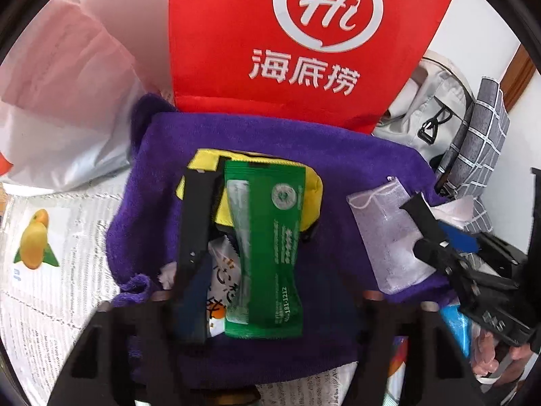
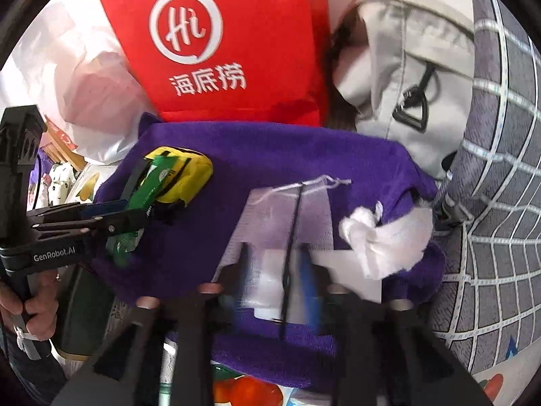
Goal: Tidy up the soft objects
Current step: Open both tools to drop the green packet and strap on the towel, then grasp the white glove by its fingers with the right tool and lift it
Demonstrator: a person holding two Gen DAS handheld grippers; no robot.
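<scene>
A: What is hidden or hard to make out?

B: Much of the right gripper (image 2: 290,270) is smeared by blur in its own view; only a thin dark edge and a blue strip can be made out. The far jaw of the left gripper (image 1: 257,247) cannot be picked out in the left wrist view. A white packet with orange print (image 1: 221,291) is mostly covered by the green sachet (image 1: 267,253), so its writing cannot be read.

A: How are the jaws set?

B: Both pairs are parted. The green sachet is seen lying between the left jaws, on the yellow pouch (image 1: 306,182), with no grip evident. The sheer white drawstring bag (image 1: 389,230) lies flat under the right jaws; nothing is seen clamped.

A: Where are these things, and of what are they made?

B: Everything is laid on a folded purple towel (image 1: 341,169) of plush, fuzzy cloth. The sachet is glossy film, pinched at its middle; the pouch is zipped fabric. A crumpled white tissue (image 2: 382,240) rests at the towel's right edge.

A: Any writing?

B: "Hi" and "海底捞" are printed in white on the red bag (image 1: 236,50) behind the towel. "GenRobot.AI" is read on the left gripper's body in the right wrist view. On the sachet, "181-1212" is legible.
</scene>
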